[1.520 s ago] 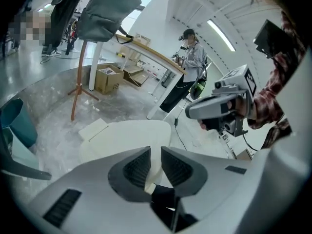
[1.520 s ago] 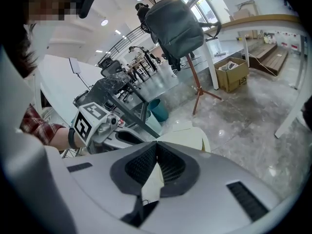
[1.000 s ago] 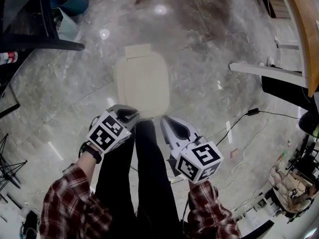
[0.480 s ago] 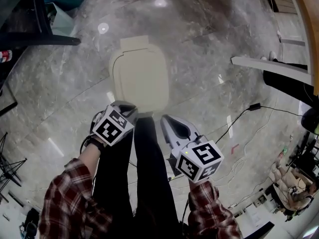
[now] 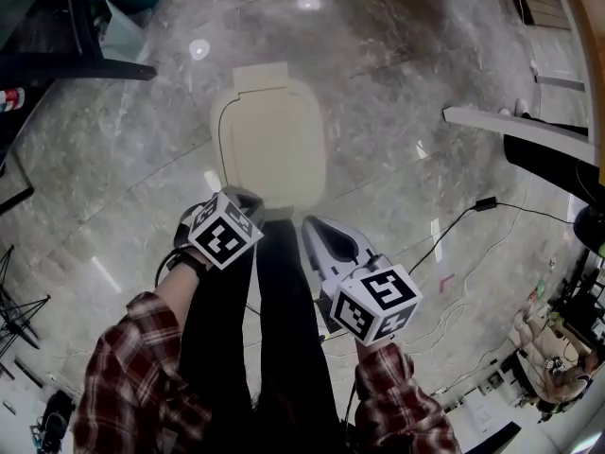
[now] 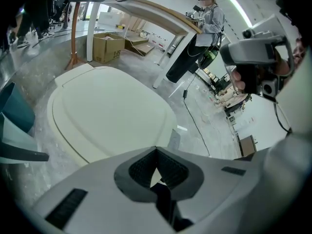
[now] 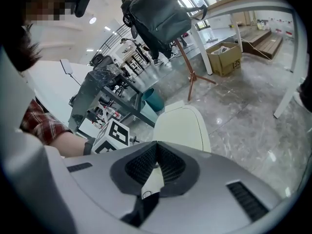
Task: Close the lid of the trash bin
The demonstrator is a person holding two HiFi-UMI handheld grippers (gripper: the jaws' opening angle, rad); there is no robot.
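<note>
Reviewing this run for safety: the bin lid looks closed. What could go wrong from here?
1. The cream plastic lid already lies flat. Pressing on it with the shut left gripper might shove it across the glossy marble floor.
2. A black cable trails on the floor on the right gripper side, so a step that way could snag it.

L tool (image 5: 244, 199) edges fwd & inward, now just at near rim of trash bin lid (image 5: 269, 140); its marker cube twists, wrist rolling a bit.
</note>
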